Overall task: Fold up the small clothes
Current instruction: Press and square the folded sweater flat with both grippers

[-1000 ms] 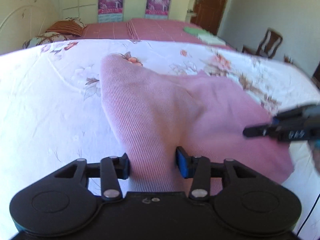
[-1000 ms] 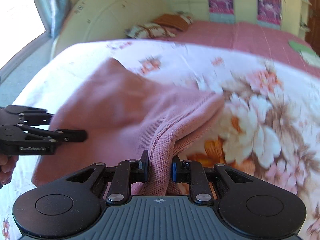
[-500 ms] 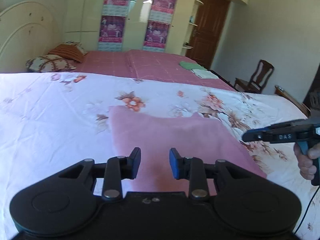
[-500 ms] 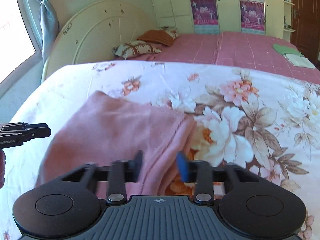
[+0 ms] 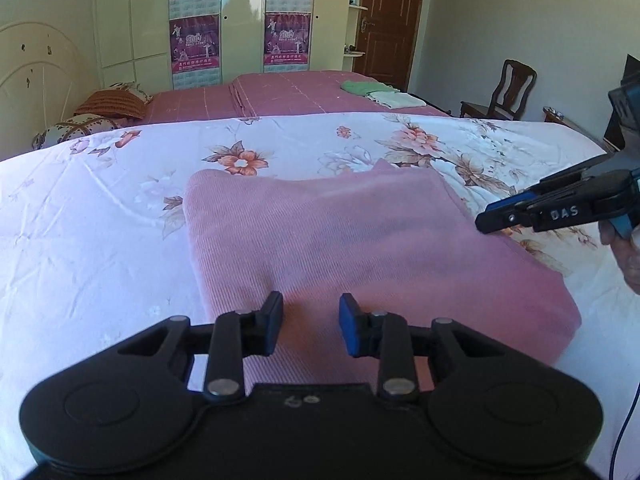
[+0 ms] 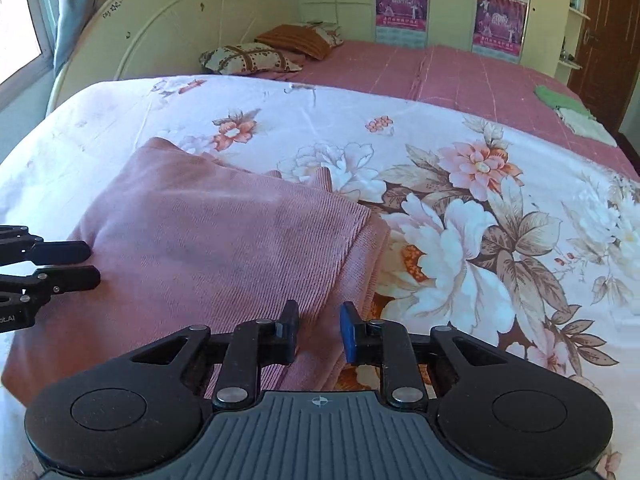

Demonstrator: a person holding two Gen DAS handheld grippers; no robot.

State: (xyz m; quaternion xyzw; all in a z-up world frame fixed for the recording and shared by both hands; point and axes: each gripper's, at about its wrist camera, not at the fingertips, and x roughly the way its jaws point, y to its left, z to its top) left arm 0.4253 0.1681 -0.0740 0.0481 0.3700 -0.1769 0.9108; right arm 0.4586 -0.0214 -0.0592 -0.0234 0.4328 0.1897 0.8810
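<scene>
item: pink ribbed knit garment (image 5: 360, 240), folded into a rough rectangle, lying flat on the floral bedsheet (image 5: 100, 208), near its front edge.

left gripper (image 5: 310, 324): tilted down over the garment's near left part, jaws closing, narrow gap, nothing pinched between them.

right gripper (image 6: 318, 330): tilted down over the garment's near right edge, where stacked layers (image 6: 360, 248) show; jaws narrow, closing a little, empty; a hand (image 5: 628, 252) holds its grip.

risk: the right-side layers sit unevenly; a pinch catching only the top layer would likely drag the fold open or skew it.
</scene>
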